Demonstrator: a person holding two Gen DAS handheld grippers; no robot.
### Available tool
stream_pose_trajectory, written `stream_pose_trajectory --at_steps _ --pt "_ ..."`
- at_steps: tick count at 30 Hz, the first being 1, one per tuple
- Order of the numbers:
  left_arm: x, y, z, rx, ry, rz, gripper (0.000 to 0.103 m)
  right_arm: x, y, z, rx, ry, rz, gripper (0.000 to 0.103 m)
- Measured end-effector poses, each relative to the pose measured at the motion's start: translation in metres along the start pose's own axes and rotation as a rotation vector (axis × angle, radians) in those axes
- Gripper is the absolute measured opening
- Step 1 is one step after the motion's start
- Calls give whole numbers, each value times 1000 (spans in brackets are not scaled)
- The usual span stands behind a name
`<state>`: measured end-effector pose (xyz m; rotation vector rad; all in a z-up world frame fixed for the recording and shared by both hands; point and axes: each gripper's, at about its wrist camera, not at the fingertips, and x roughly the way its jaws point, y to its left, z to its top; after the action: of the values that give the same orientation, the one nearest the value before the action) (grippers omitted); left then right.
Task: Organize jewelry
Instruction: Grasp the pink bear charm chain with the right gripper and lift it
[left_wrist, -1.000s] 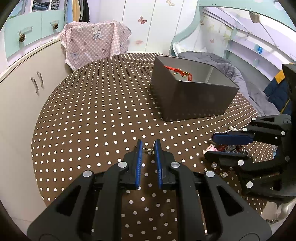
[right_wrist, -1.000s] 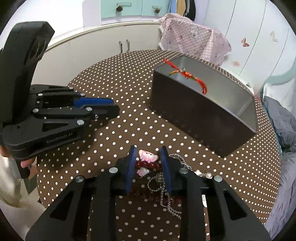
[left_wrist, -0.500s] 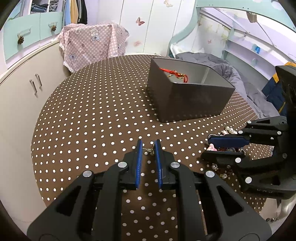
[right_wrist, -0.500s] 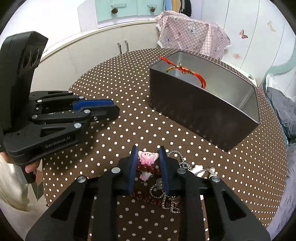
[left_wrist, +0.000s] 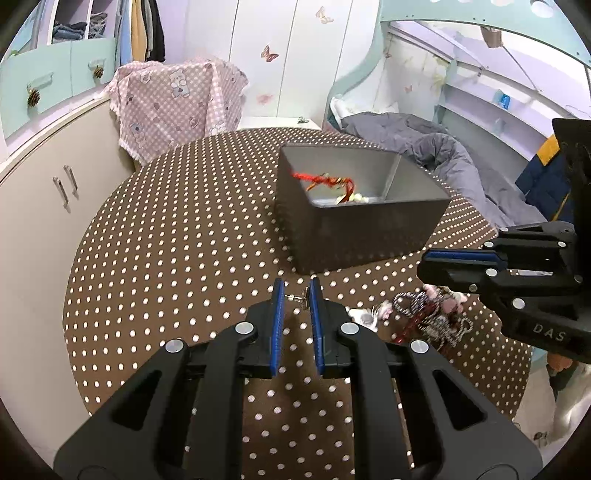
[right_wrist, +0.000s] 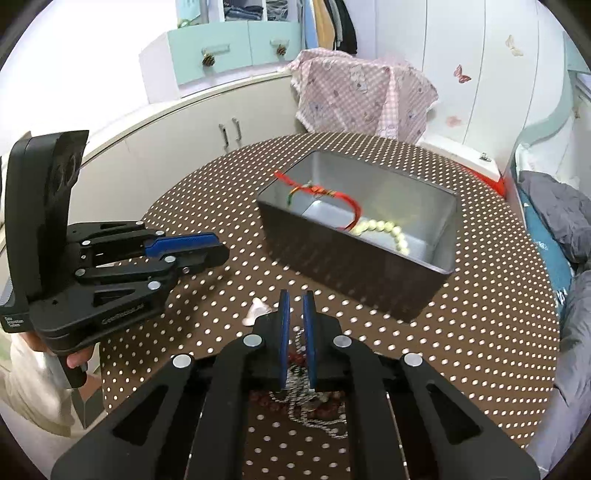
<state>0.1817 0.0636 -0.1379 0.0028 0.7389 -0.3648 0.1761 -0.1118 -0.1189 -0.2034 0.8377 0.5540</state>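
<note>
Lying under right claw: a tangled jewelry pile of silver chain, dark red beads and pink charms is resting on the dotted table, mostly beneath and behind the blue pads.
Sitting ahead of both claws: a dark grey box is standing open, with a red cord bracelet draped over its near rim and a pale bead bracelet lying inside.
Gripping, left claw: the left gripper is pinching a small metal earring crosswise between its tips, the pads close together on it.
Closing, right claw: the right gripper is angling down over the pile, its pads nearly together; chain and beads are showing in the slot further back, but whether the pads are pressing on them cannot be told.
Lying left of right claw's tips: a small pale charm is sitting alone on the cloth.
Holding: a hand is wrapping around the left tool's handle, partly cut off.
Hiding: the right claw's body is covering most of the pile in its own view.
</note>
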Motion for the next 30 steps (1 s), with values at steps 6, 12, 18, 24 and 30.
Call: stream_pose_trajectory --at_steps 6,12,18,24,30 --pt "0 -2 0 2 -1 2 14 13 3 -3 -10 30 1 23" --pt "0 5 -5 -20 11 21 14 34 21 -7 -62 70 37 40" --pt "-2 9 -6 -33 11 35 14 48 30 -9 -109 92 28 26" --pt "0 4 -4 -25 11 26 14 42 25 -11 -90 86 20 26" --pt "0 -3 1 -5 4 12 14 30 18 -5 -63 51 5 26"
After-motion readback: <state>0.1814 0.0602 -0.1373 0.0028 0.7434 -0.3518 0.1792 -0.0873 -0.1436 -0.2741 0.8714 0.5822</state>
